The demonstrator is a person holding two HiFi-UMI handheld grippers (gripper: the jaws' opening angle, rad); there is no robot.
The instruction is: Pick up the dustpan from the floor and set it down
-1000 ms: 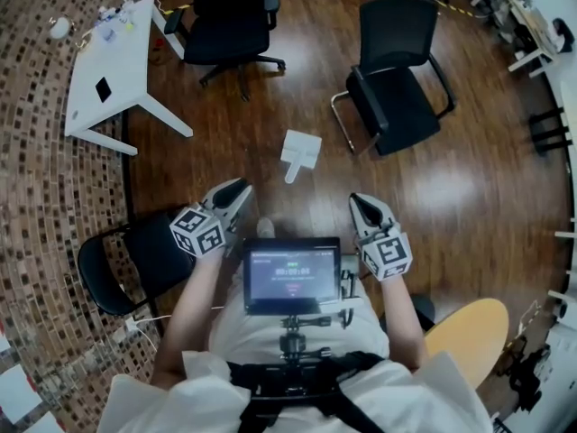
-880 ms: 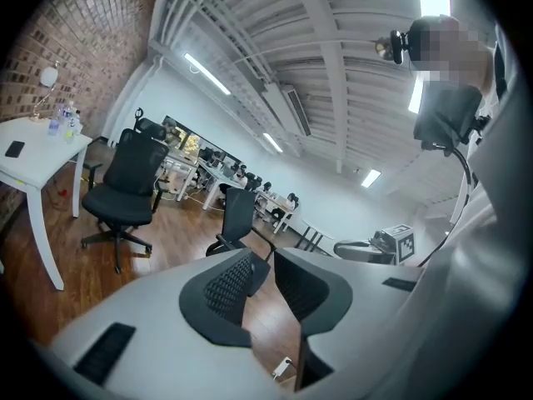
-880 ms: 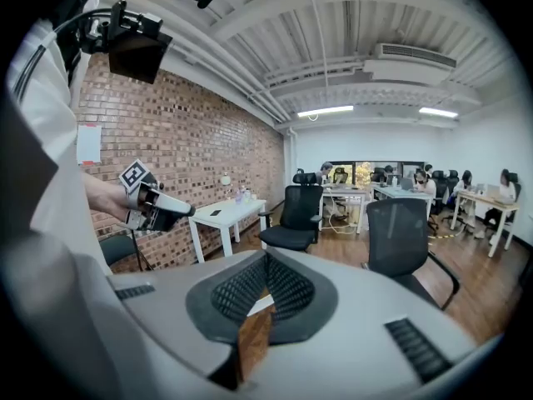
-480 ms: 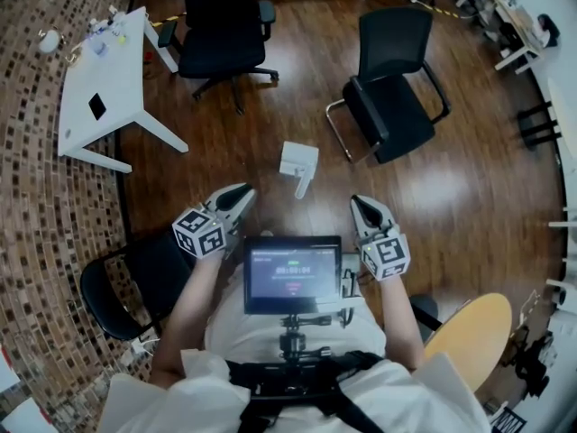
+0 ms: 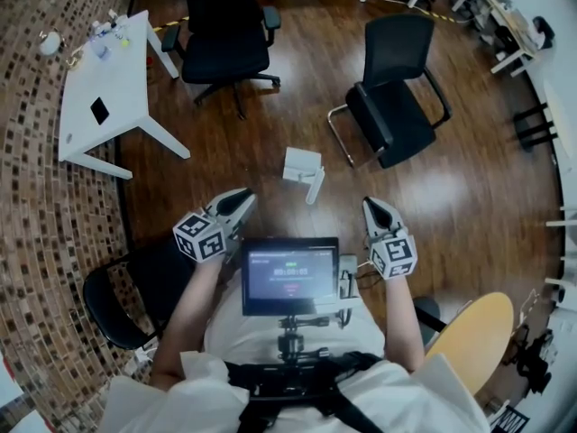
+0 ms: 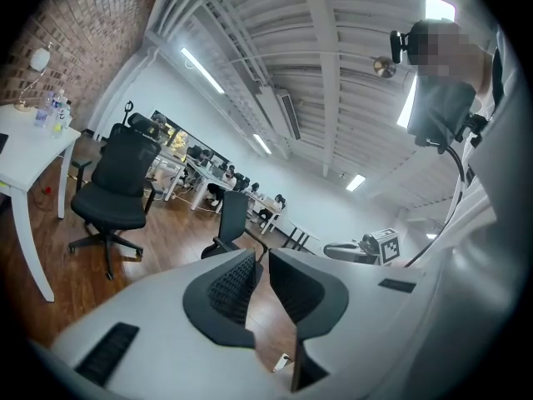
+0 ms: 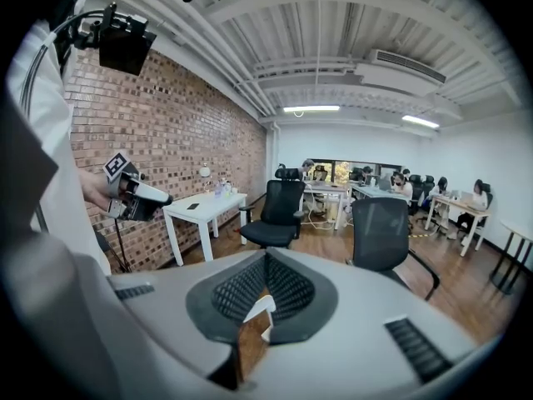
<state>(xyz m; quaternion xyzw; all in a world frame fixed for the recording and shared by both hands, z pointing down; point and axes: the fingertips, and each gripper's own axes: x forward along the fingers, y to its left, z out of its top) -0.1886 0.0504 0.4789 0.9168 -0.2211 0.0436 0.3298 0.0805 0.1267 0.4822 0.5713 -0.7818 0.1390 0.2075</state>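
Dustpan (image 5: pixel 303 168): white, lying on the wood floor (image 5: pixel 451 188) ahead of both grippers, untouched.
Left gripper (image 5: pixel 240 198): jaws a narrow slit apart, empty.
Right gripper (image 5: pixel 370 205): jaws closed together, empty; likely held idle until nearer.
Chest screen (image 5: pixel 290 273): text illegible.

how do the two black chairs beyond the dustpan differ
The swivel chair stands on a black star base; the sled chair on a chrome frame. The swivel chair has a headrest; the sled chair has none. Both are black and empty.
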